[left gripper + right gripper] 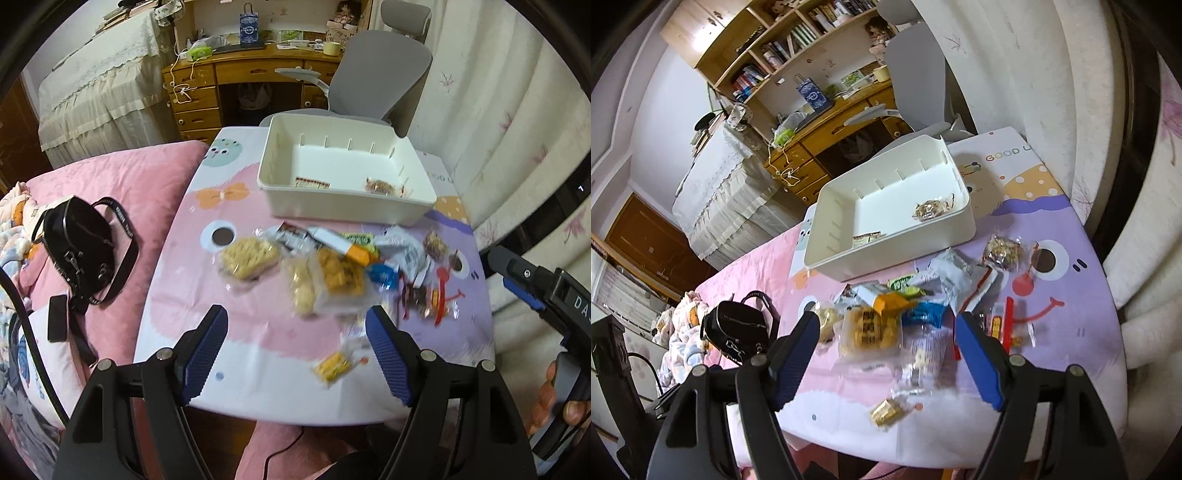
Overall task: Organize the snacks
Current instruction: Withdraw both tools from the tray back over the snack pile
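**Two snacks binned, the pile remains**

Your left gripper point(297, 347) and right gripper point(886, 350) both hang apart and empty. Ahead of them lies the snack pile point(325, 273); beyond it, the white bin point(421, 206) holds just two packets.

- The left hand-held gripper point(297, 345) points steeply downward, its blue-padded jaws standing wide apart with nothing clamped between them.
- The right hand-held gripper point(886, 352) also tilts downward, jaws spread and empty.
- A hand point(554, 402) grips the right one's handle.
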The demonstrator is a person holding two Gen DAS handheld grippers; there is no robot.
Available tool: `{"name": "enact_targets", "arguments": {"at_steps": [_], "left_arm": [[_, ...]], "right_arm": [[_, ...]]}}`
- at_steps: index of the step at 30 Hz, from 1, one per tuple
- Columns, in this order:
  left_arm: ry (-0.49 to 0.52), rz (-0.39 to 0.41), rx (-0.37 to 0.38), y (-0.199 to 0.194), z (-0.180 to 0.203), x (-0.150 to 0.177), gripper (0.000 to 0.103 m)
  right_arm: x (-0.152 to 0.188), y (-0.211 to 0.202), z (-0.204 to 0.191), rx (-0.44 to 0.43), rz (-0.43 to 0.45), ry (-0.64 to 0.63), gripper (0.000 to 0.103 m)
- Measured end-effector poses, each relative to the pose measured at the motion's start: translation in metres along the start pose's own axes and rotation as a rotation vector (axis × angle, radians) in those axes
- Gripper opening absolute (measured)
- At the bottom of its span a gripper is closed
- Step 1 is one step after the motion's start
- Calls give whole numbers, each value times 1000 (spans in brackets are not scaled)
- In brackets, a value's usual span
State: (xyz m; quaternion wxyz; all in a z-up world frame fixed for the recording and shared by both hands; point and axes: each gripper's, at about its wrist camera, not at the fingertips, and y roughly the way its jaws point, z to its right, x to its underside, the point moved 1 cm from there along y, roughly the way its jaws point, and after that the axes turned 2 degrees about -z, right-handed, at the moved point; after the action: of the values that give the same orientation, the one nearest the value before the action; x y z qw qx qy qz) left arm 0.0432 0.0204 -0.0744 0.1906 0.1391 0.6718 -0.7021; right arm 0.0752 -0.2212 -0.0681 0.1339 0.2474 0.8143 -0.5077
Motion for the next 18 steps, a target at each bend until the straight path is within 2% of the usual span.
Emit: {"name": "enact_targets", "arguments": {"at_steps": [6, 10, 12, 14, 18], "left_arm": [[7, -15, -5, -6, -15, 24, 76], [10, -23, 7, -2, -27, 30, 76], [14, -32, 11, 1, -33, 31, 76], [29, -45, 20, 6, -41, 32, 76], [81, -62, 36, 13, -61, 29, 76]], "right_arm": [[25, -5, -7, 25, -7, -29, 70], [40, -2, -8, 57, -19, -45, 67], [47, 2, -9, 81, -29, -50, 62], [56, 4, -12, 143, -23, -52, 62], [70, 15, -18, 211, -25, -53, 62]]}}
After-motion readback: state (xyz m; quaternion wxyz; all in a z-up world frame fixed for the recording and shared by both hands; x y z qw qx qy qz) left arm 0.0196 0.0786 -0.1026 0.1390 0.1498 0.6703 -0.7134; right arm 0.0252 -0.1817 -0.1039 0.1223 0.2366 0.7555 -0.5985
